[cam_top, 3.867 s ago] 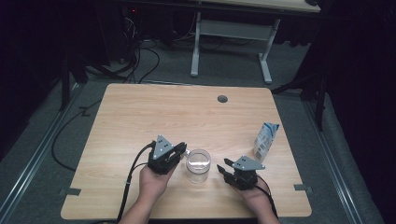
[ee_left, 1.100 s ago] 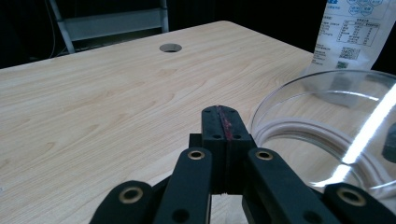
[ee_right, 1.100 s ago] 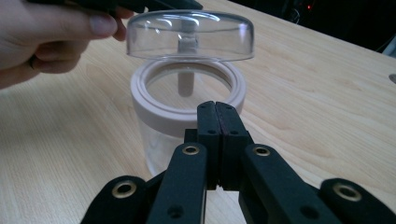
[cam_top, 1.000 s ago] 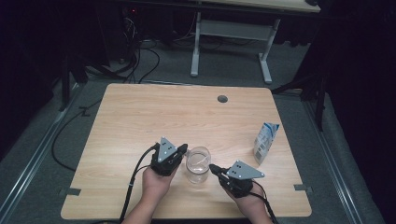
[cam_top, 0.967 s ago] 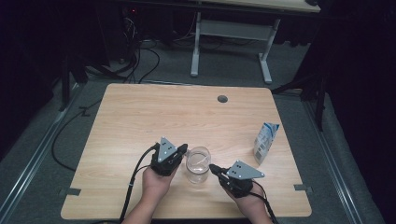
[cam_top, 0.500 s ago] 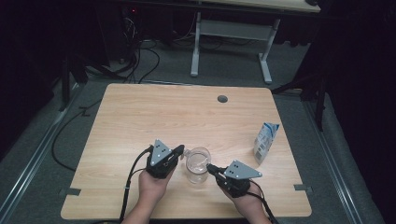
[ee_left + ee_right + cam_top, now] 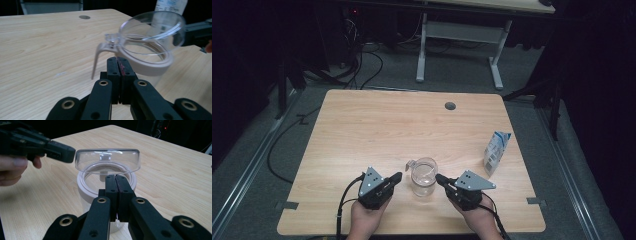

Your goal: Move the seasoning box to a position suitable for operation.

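Observation:
A clear jar (image 7: 423, 176) with a white collar stands on the wooden table (image 7: 377, 130) near its front edge. In both gripper views its clear hinged lid (image 7: 107, 161) stands tilted up. My left gripper (image 7: 398, 175) is shut and empty, a little to the left of the jar. In its own view the left gripper (image 7: 117, 60) points at the jar's collar (image 7: 150, 66), just below a white tab. My right gripper (image 7: 438, 177) is shut and empty, its tips (image 7: 115, 178) close against the collar on the jar's right; I cannot tell whether they touch.
A small blue and white carton (image 7: 497, 152) stands upright at the table's right side. A round cable hole (image 7: 450, 106) sits near the far edge. Cables trail from both grippers toward the front edge. Another desk's legs (image 7: 422, 45) stand beyond on the dark floor.
My left gripper has drawn back from the jar toward the front edge and slightly left. The right gripper, which earlier closed in on the jar, has kept still. The jar stays put.

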Motion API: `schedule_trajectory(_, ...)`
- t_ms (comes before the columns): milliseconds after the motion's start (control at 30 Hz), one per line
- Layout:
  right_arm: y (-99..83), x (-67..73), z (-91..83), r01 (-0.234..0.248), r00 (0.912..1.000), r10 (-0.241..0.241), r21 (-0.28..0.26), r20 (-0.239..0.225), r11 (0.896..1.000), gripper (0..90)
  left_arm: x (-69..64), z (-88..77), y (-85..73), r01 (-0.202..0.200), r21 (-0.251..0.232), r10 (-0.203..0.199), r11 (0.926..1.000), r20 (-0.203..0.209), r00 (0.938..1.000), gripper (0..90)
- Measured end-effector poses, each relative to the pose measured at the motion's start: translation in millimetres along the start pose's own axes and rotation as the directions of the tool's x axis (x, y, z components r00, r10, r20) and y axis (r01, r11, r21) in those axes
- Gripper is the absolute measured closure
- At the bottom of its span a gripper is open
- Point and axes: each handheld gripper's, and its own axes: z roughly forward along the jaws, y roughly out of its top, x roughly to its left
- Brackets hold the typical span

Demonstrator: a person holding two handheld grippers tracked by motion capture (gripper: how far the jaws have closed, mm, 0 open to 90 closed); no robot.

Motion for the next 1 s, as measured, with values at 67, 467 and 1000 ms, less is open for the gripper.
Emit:
schedule_trajectory(67, 0.2, 0.7, 0.7, -0.005, 1.0, 0.005, 0.002, -0.001, 1.0, 89.2, -6.0, 2.1, -0.3, -0.008, 0.002, 0.008, 1.0, 0.019, 0.9998, 89.2)
schedule_trajectory(467, 2.0, 1.4, 1.5, -0.004, 1.0, 0.004, -0.009, -0.007, 1.0, 89.2, -25.3, 11.9, 0.5, -0.028, 0.018, 0.026, 0.9995, 0.087, 0.9958, 89.8)
schedule_trajectory(1000, 1.5, 1.6, 4.6, -0.007, 0.9999, 0.007, -0.004, -0.011, 1.0, 89.2, -29.7, 14.8, 5.3, -0.02, -0.008, 0.021, 0.9998, 0.095, 0.9953, 90.0)
